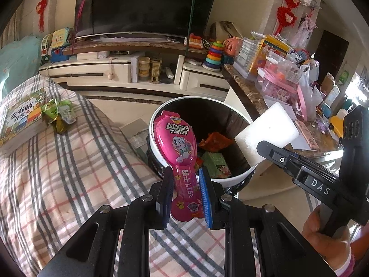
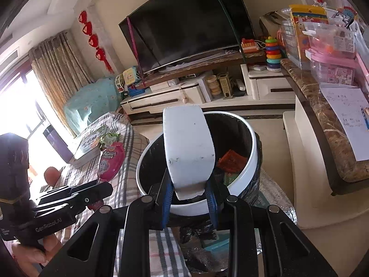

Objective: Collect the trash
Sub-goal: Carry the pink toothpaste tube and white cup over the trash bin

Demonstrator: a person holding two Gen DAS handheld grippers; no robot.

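My left gripper (image 1: 186,180) is shut on the narrow end of a pink snack package (image 1: 176,143), whose wide end leans over the near rim of the white trash bin (image 1: 233,179). My right gripper (image 2: 191,191) is shut on a white foam block (image 2: 188,147), held above the bin (image 2: 196,209). The block (image 1: 265,131) and the right gripper (image 1: 293,164) show at the right of the left wrist view. The bin has a black liner with orange and green wrappers (image 1: 215,142) inside. In the right wrist view the pink package (image 2: 110,159) and left gripper (image 2: 96,190) sit at the left.
A green crumpled wrapper (image 1: 58,114) lies by a book (image 1: 22,117) on the plaid-covered surface (image 1: 69,173) left of the bin. A marble-topped counter (image 2: 322,124) crowded with boxes and paper runs along the right. A TV stand (image 1: 129,69) stands behind.
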